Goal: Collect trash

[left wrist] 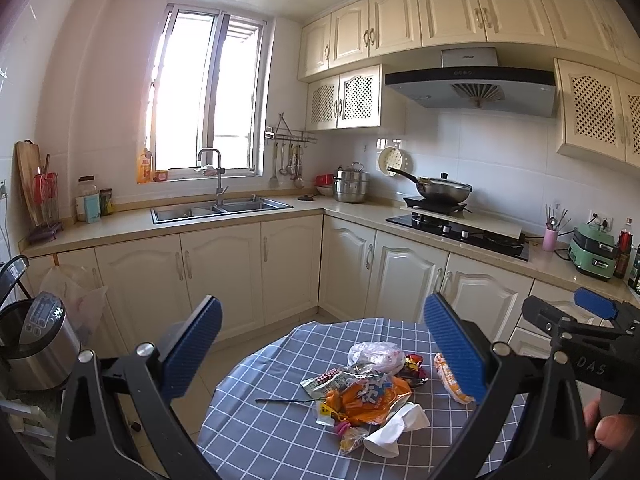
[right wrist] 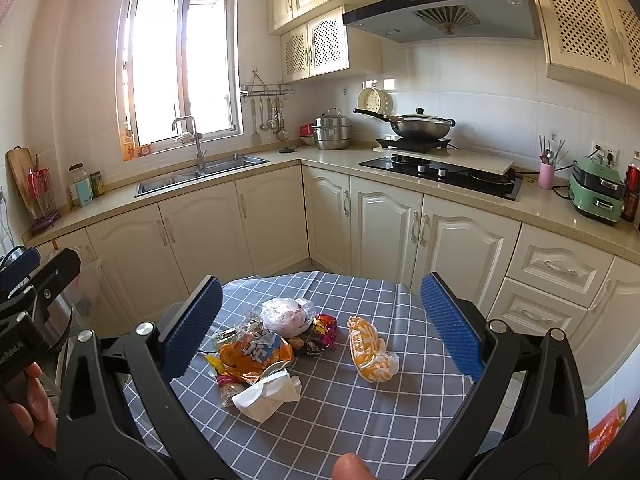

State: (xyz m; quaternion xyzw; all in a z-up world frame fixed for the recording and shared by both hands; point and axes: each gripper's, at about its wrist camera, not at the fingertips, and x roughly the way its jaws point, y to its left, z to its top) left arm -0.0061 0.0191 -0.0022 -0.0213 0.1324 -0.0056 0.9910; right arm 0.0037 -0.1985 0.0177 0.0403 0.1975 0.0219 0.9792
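Trash lies piled on a round table with a grey checked cloth (left wrist: 260, 432) (right wrist: 340, 420). The pile holds an orange snack bag (left wrist: 372, 396) (right wrist: 252, 352), a crumpled white tissue (left wrist: 396, 428) (right wrist: 268, 392), a clear plastic bag (left wrist: 376, 354) (right wrist: 286, 314) and small colourful wrappers (left wrist: 414, 364) (right wrist: 324, 328). Apart to the right lies a yellow wrapper (right wrist: 370, 354), half hidden behind a finger in the left wrist view (left wrist: 450, 376). My left gripper (left wrist: 324, 306) (right wrist: 40, 264) hovers open before the table, holding nothing. My right gripper (right wrist: 322, 286) (left wrist: 568, 308) hovers open beside it, also holding nothing.
A thin black stick (left wrist: 288, 400) lies left of the pile. A steel electric pot (left wrist: 36, 340) stands at the left, and a white plastic bag (left wrist: 76, 292) (right wrist: 86, 284) hangs on the cabinets. Counters with a sink (left wrist: 220, 208) and hob (right wrist: 440, 174) run behind the table.
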